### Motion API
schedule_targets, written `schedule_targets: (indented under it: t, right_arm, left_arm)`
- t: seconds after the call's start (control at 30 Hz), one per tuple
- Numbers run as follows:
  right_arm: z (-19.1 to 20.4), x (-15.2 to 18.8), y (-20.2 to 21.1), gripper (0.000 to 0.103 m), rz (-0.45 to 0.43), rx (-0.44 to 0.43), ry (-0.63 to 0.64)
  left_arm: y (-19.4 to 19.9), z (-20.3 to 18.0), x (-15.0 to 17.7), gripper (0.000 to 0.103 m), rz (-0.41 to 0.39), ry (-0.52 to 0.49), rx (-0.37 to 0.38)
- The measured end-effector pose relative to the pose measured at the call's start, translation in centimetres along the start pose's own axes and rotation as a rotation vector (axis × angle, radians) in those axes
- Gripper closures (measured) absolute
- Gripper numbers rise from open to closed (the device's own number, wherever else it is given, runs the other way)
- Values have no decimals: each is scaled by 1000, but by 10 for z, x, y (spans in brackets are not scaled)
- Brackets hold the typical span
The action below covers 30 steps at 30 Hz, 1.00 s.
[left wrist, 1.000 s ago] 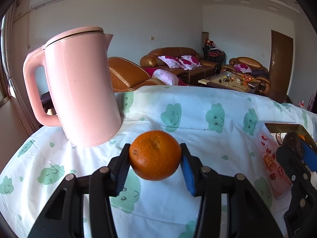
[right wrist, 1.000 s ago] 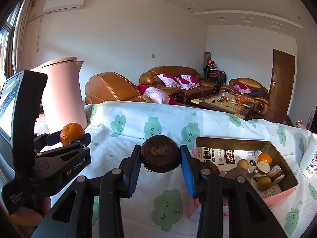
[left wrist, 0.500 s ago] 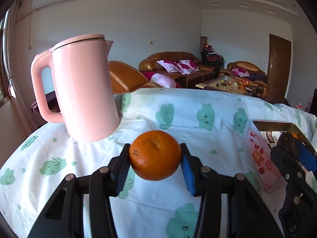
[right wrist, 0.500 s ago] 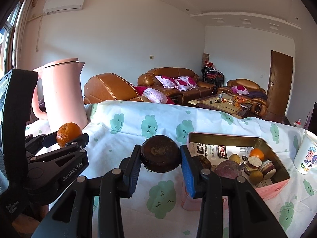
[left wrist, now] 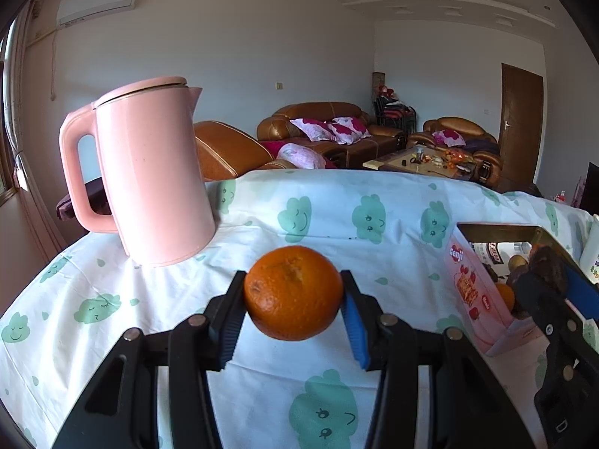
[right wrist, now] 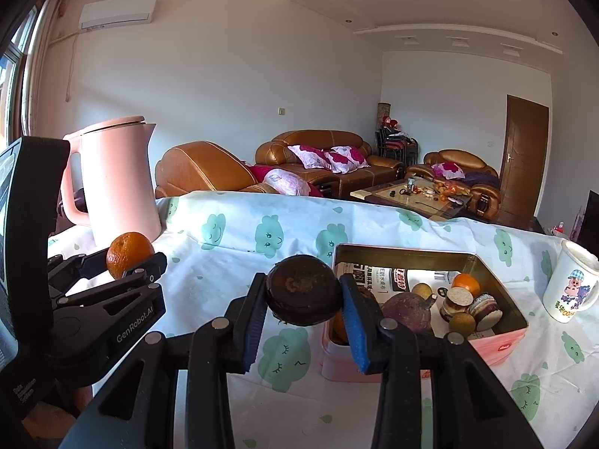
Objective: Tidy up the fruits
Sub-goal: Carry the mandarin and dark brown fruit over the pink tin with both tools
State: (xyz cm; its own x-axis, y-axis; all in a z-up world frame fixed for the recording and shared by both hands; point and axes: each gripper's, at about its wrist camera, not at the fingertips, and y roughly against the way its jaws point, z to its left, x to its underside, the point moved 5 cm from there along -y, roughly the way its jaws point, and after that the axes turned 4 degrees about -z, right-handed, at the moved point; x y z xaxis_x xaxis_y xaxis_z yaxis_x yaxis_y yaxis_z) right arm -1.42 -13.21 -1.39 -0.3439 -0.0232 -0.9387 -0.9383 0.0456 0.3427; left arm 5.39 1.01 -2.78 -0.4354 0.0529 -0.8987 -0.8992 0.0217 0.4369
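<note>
In the lower centre of the left wrist view, the left gripper (left wrist: 294, 312) has its fingers closed around an orange (left wrist: 293, 292), held above a desk draped in a cloud-print cloth (left wrist: 329, 220). A pink kettle (left wrist: 149, 176) stands at the left. In the right wrist view, the right gripper (right wrist: 304, 312) pinches a dark brown round fruit (right wrist: 303, 295) at lower centre, just left of a pink tin (right wrist: 498, 348) holding more fruits. A white mug (right wrist: 571, 286) sits at the far right.
</note>
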Motion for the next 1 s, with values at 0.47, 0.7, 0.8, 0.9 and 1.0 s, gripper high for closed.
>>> schedule_targets:
  t: [0.47,0.7,0.8,0.9,1.0]
  right_arm:
    - [-31,1,21,62,-32,31,-4]
    - [-57,-2,32,62,-65,73,-8]
    - [-69,-3,35,62,-72,96,-9]
    - [-82,-3,37,62,-72,114,-23]
    - [-93,-3,38,62,-76,132,-33]
  left_arm:
    - [16,-37,-1,54,-16,-26,63]
    - [22,-64,-3,54,-24,-48,108]
    - [24,-74,-3,54,-25,-56,122]
    - [25,-81,-5,54,-33,-63,130]
    - [26,-88,-7,54,-36,-59,145]
